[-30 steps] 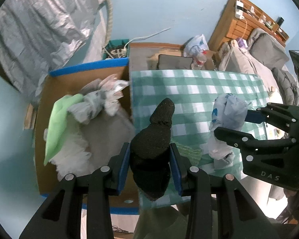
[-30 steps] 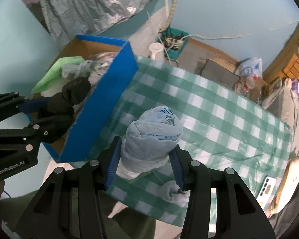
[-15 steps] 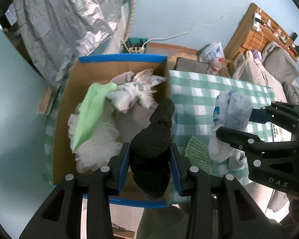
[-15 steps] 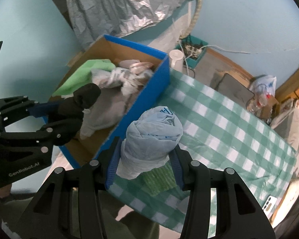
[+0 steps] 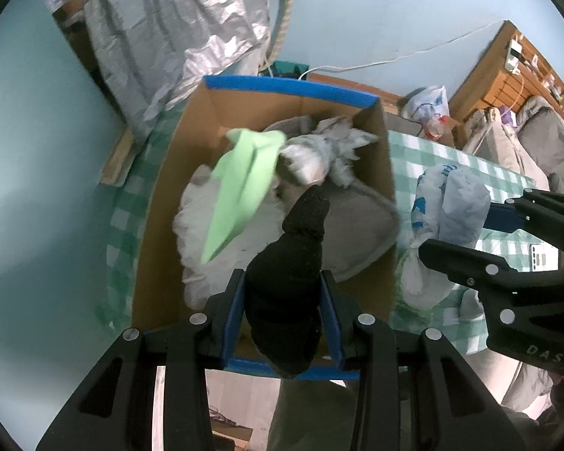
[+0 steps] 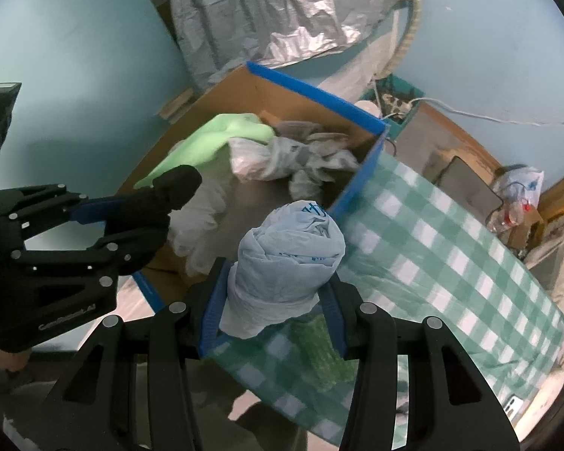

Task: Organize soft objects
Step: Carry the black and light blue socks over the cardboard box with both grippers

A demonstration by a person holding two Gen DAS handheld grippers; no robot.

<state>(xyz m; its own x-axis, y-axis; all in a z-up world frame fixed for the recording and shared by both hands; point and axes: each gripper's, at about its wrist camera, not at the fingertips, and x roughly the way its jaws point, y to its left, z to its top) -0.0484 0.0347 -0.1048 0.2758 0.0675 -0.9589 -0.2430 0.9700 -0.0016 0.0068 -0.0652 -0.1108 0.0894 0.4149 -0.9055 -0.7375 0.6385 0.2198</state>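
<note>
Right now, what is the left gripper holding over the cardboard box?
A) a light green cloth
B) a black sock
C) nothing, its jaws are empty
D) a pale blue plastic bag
B: the left gripper has its blue pads pressed on a black sock above the cardboard box; the pale blue plastic bag sits in the right gripper.

Soft, even, cool light fills both views, with no hard shadows. The foil sheet (image 5: 191, 34) at twelve o'clock glints faintly. Fisheye bending curves the walls, and black corners ring each picture. The green cloth (image 5: 244, 184) and checked tabletop (image 6: 451, 248) smear with motion blur.
</note>
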